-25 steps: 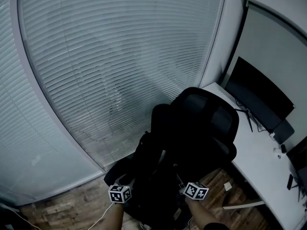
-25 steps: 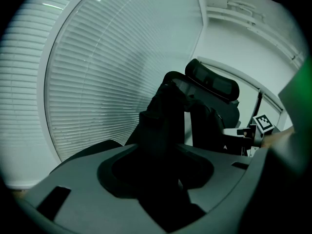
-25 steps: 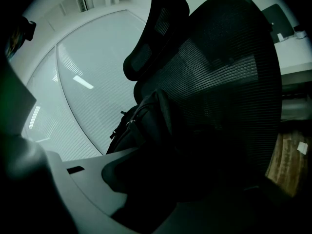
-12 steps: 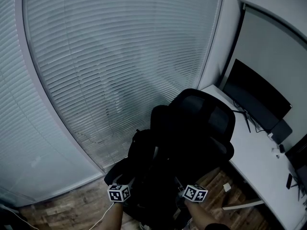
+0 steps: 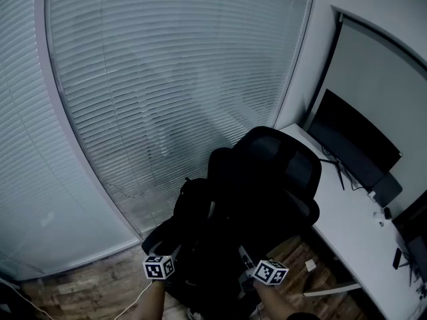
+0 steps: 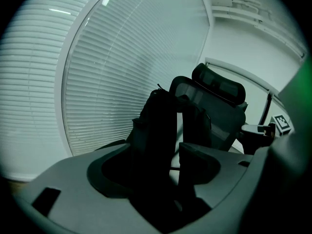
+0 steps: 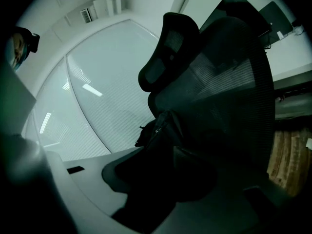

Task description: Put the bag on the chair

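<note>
Step in hand: carry and place. The black bag hangs upright from both tools, right against the black chair, on its window side.

- Left tool: jaws clamped on a dark strap or fold running down from the bag.
- Right tool: jaws filled with dark bag fabric, judged closed on it.

Next move, as judged: bring the bag over the seat, lower until the seat bears the load, then part both tools.

Hard to read: black on black in dim light, so the bag's outline merges with the backrest. The seat is hidden, so it cannot be told whether the bag rests on it. In the head view, both tools' tips vanish into the dark mass.
</note>
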